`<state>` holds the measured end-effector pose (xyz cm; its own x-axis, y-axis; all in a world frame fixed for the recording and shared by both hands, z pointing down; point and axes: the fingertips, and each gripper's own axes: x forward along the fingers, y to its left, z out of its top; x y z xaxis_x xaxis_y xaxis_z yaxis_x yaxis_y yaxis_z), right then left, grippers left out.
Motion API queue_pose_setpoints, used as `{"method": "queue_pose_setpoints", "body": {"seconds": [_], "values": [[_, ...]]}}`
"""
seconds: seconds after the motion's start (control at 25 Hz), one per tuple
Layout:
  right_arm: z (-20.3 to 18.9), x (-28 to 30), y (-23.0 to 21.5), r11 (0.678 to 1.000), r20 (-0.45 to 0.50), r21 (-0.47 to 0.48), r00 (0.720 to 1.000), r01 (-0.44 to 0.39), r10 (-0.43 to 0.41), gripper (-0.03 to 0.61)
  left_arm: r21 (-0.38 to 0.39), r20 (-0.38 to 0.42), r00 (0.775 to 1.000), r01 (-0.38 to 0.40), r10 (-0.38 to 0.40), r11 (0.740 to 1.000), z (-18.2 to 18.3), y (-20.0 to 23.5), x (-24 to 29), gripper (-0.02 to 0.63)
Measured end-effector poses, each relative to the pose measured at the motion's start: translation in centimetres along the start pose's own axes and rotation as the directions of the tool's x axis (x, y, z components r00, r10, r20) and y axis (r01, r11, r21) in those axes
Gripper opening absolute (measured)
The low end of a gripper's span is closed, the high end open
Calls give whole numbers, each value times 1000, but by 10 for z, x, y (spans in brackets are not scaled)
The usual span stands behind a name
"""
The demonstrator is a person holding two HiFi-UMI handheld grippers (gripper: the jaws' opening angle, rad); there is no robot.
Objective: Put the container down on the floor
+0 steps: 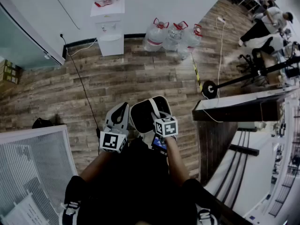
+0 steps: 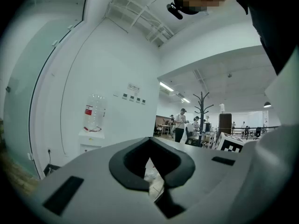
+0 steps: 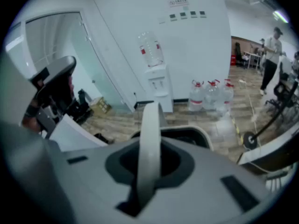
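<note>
Between the right gripper's (image 3: 148, 171) fingers stands the white handle (image 3: 148, 148) of the container (image 3: 202, 135), a flat band running upright through the dark pads. The fingers pinch it from both sides. Just beyond these fingers lies the container's white rim with its dark inside, and past that the wooden floor (image 3: 205, 113).

In the head view the container (image 1: 142, 117) sits directly ahead of the right gripper (image 1: 157, 121), with its handle (image 1: 153, 108) arching over the open mouth. The floor (image 1: 117, 78) shows all round it. Whether its base touches the floor cannot be told.

The left gripper (image 1: 118, 118) is just to the left of the container, close beside its rim. In its own view the left gripper's (image 2: 152, 171) fingers are pressed together, with only a thin slit of light between the pads and nothing held there.

Well beyond both pairs of fingers, a water dispenser (image 1: 108, 29) stands against the white wall, with three water bottles (image 1: 171, 34) on the floor to its right.
</note>
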<state>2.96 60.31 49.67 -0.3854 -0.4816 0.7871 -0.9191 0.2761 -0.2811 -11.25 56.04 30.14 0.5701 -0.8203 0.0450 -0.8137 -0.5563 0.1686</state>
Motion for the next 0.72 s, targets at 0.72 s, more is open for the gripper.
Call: {"method": "queue_pose_setpoints", "body": {"seconds": [0.72], "values": [[-6, 3, 1, 998, -5, 60, 1000, -30, 30, 58, 14, -3, 1000, 15, -15, 1000, -8, -5, 0, 23]]}}
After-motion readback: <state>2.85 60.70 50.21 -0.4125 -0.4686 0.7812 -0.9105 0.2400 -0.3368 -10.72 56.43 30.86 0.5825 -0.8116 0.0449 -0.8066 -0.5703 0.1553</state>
